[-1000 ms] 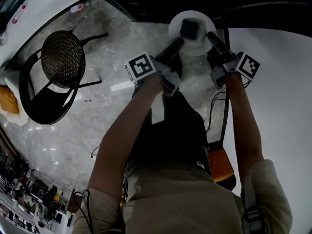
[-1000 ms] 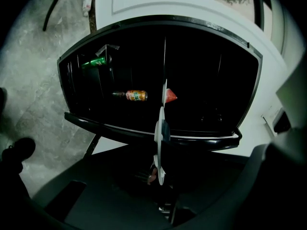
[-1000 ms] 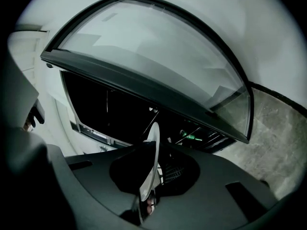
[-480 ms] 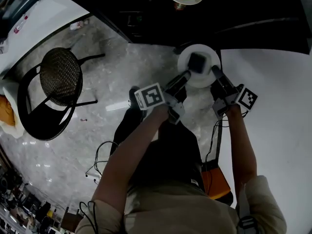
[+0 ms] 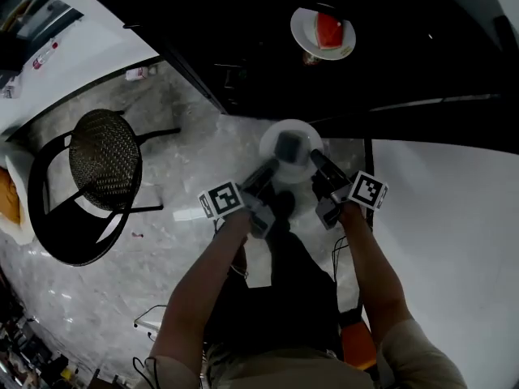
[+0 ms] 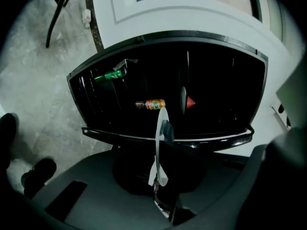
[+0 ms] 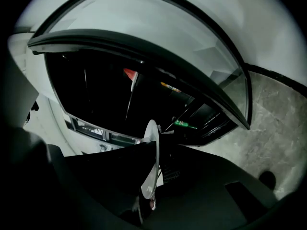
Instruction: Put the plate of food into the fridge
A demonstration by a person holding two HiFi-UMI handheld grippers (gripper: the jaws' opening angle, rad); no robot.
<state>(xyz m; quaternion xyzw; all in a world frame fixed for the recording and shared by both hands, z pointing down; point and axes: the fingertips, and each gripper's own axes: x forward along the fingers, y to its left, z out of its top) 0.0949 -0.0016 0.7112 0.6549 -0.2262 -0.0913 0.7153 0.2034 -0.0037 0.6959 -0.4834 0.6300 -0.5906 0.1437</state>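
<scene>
A white plate [image 5: 289, 148] with a dark piece of food [image 5: 288, 145] on it hangs over the floor, just before the open, dark fridge [image 5: 243, 47]. My left gripper [image 5: 268, 168] is shut on the plate's left rim and my right gripper [image 5: 318, 160] on its right rim. Both gripper views show the plate edge-on [image 6: 161, 138] [image 7: 152, 152] between the jaws, facing the fridge interior. Inside the fridge stands a second white plate [image 5: 303, 24] with a red slice of food [image 5: 328, 31].
In the fridge lie a green bottle [image 6: 109, 74] and an orange bottle [image 6: 151, 104]. A black mesh chair [image 5: 101, 159] stands on the marble floor at the left. A broad white surface [image 5: 454, 241] fills the right side. Cables [image 5: 154, 324] lie on the floor near the person's feet.
The head view has tipped up, so more of the dark fridge and its plate with red food now show. The held plate sits lower in the picture. Both grips are unchanged.
</scene>
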